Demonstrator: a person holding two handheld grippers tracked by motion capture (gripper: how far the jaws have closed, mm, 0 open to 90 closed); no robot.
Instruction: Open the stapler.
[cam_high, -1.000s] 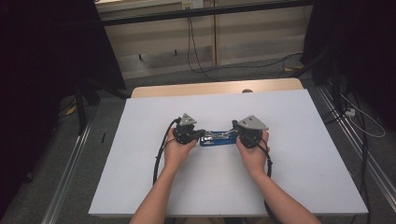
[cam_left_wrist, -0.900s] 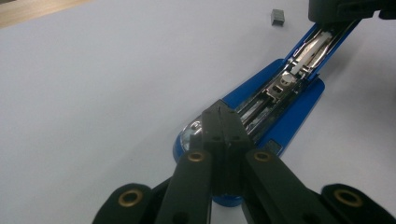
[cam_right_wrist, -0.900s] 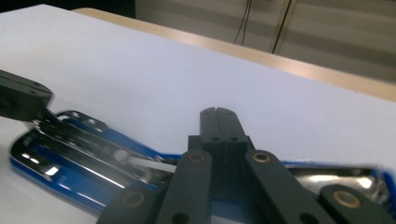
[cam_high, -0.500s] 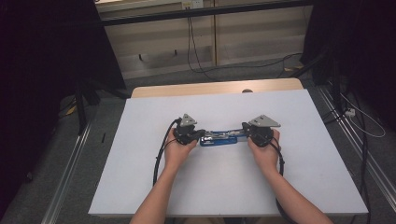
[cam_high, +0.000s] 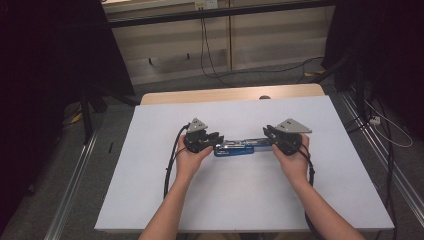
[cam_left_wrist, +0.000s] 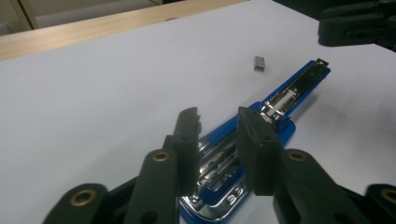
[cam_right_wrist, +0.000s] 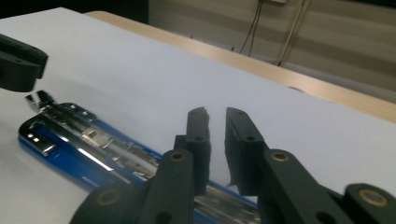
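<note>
Releasing the opened blue-and-chrome metal stapler (cam_high: 243, 147), both the left gripper (cam_left_wrist: 218, 122) and right gripper (cam_right_wrist: 216, 122) are opening empty-jawed; next probably calls for picking up the small grey staple block (cam_left_wrist: 259, 62).

1. Bare white desk (cam_high: 150, 190) lies open on every side of the opened-flat blue and chrome stapler (cam_high: 240, 146).
2. A small grey block of staples (cam_left_wrist: 259, 62) sits just beside the stapler's far end.
3. Left gripper (cam_high: 212, 140) and right gripper (cam_high: 270, 134) occupy both ends of the stapler.
</note>
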